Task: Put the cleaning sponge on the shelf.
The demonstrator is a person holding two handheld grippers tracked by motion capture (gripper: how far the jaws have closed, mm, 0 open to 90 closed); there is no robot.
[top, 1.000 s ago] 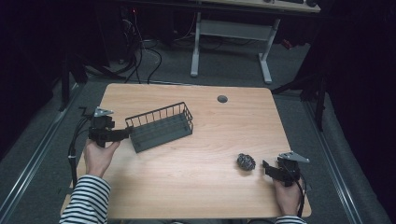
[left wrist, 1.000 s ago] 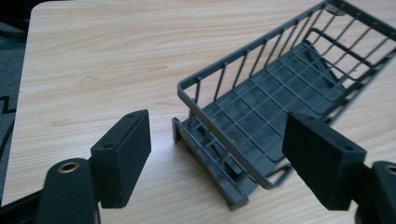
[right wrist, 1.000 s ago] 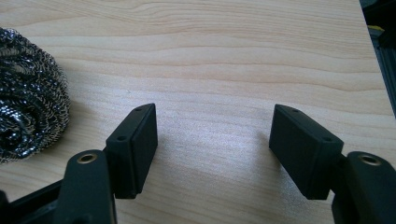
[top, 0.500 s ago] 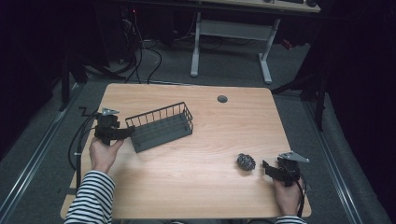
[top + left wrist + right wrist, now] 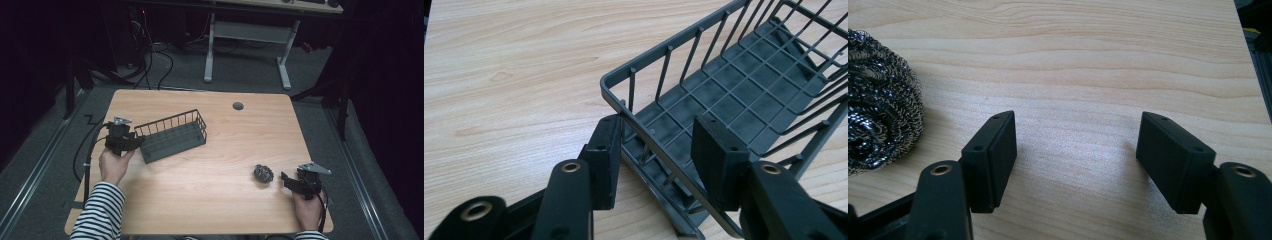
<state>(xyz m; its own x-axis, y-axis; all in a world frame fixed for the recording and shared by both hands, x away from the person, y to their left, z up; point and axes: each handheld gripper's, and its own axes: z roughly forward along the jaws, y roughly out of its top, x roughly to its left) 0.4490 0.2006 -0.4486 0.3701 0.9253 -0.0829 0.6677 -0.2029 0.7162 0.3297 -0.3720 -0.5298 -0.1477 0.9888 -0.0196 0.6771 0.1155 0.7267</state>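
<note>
From above, the left tongs (image 5: 136,141) sit at the near-left end of the wire basket (image 5: 172,135), which rests on the left half of the table (image 5: 215,200), while the scourer (image 5: 263,173), a ball of steel wool, lies on the bare wood at the near right, just beside the right tongs (image 5: 286,179). The basket looks empty, so by my reading nothing is delivered yet. In the left gripper view, the left tongs (image 5: 659,150) straddle the corner of the basket (image 5: 734,85): one jaw outside the rim, one inside over the mesh floor, with a gap showing, so spread and not clamped on the wire. In the right gripper view, the right tongs (image 5: 1075,142) stand wide apart over plain wood, holding nothing, and the scourer (image 5: 878,100) sits off to the side of the jaws, not between them. So I judge it early: basket about to be gripped, scourer not yet picked up.
</note>
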